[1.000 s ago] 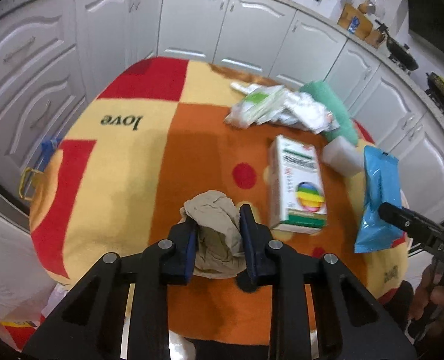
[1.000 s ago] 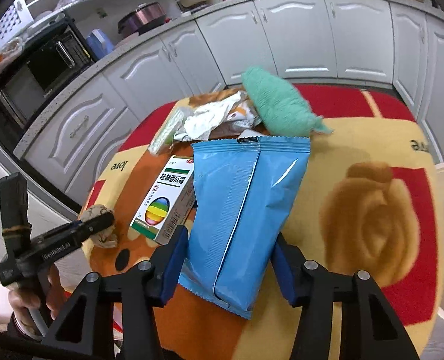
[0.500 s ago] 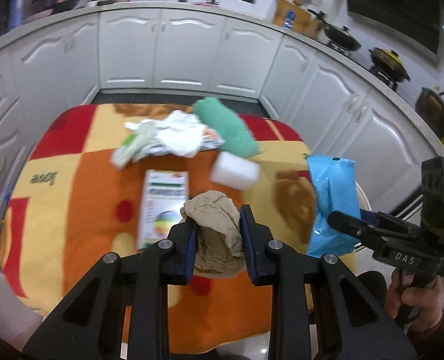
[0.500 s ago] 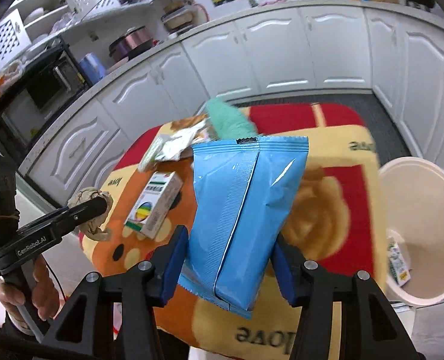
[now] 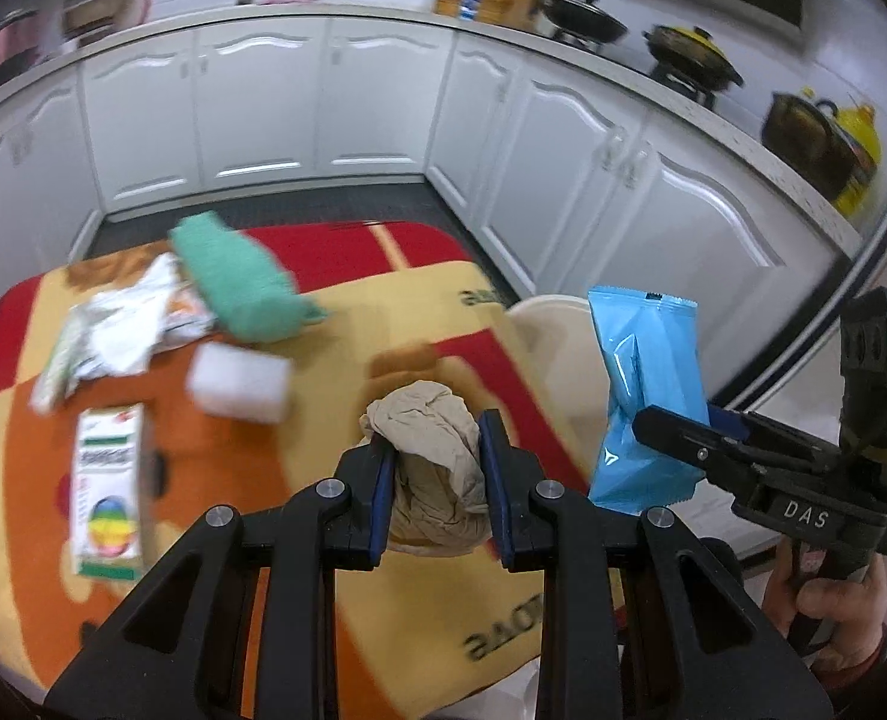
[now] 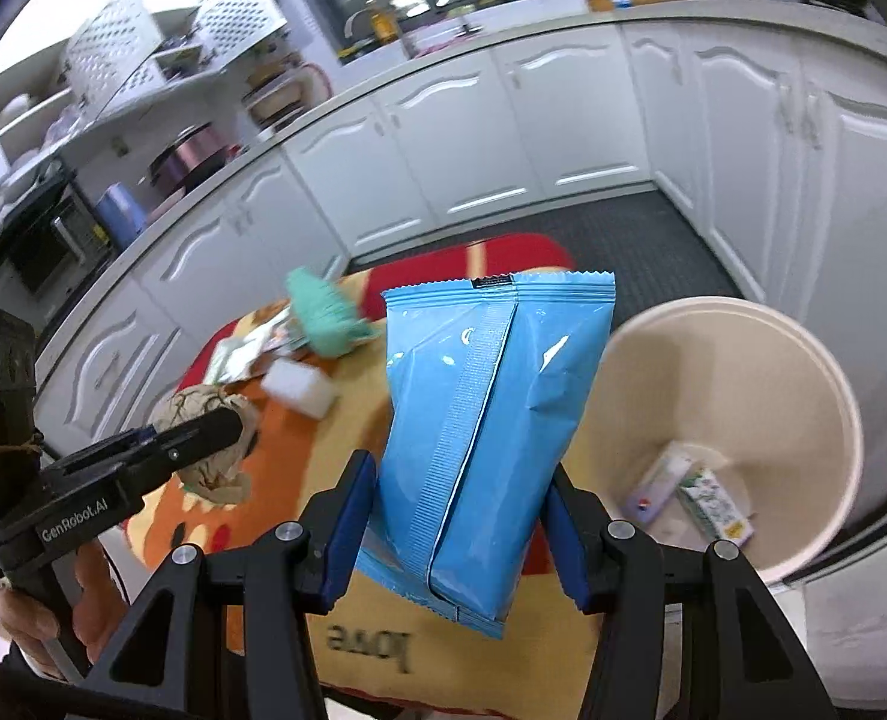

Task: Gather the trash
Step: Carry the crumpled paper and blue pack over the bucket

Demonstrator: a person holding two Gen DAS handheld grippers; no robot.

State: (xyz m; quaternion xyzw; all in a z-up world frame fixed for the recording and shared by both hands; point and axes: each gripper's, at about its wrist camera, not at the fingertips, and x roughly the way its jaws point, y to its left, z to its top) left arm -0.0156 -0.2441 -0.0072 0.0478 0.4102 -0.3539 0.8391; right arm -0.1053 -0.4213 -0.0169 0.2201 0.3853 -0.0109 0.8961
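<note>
One cream bin (image 6: 737,324) stands at the right of the table (image 6: 353,618), two small packs lying inside. One blue packet (image 6: 491,420), long axis upright, is clamped in the right gripper (image 6: 461,531) beside the bin. One crumpled brown paper wad (image 5: 437,462) is pinched in the left gripper (image 5: 437,480) above the table.

Motion blur is smearing the medicine box (image 5: 109,489) print, and the blue bag (image 6: 484,438) is hiding part of the bin (image 6: 827,372) rim.
</note>
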